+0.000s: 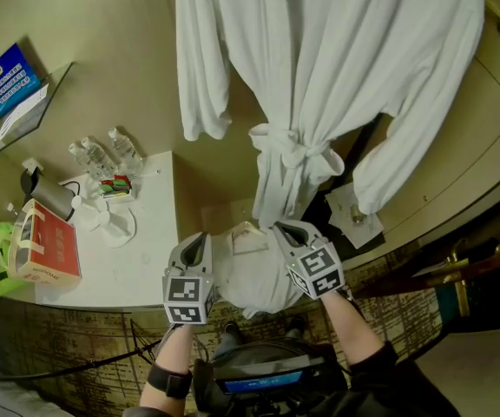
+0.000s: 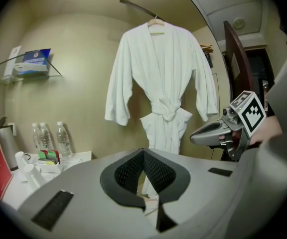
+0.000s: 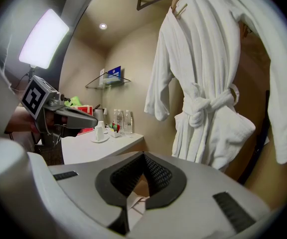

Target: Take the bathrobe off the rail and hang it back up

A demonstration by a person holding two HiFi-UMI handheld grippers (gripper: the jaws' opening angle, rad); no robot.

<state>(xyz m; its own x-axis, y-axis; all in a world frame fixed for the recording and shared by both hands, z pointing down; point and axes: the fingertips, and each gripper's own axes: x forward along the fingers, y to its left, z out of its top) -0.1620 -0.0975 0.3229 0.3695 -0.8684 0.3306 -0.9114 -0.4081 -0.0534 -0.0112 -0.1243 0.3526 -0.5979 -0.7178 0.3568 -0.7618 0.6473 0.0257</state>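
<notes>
Left tool (image 2: 143, 153) and right tool (image 3: 143, 156) both closed, empty. Bathrobe (image 1: 319, 76) hangs on rail (image 2: 136, 5). Risk, we judge: tugging cloth alone slides it off the hanger (image 2: 156, 21).

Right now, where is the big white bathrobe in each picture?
Head view: the bathrobe fills the top middle and hangs down toward the centre.
Left gripper view: the bathrobe hangs in the middle, on its hanger under the rail.
Right gripper view: the bathrobe fills the right side, from the top down.
Shared landmark: the water bottles stand left of the robe in all three views.
</notes>
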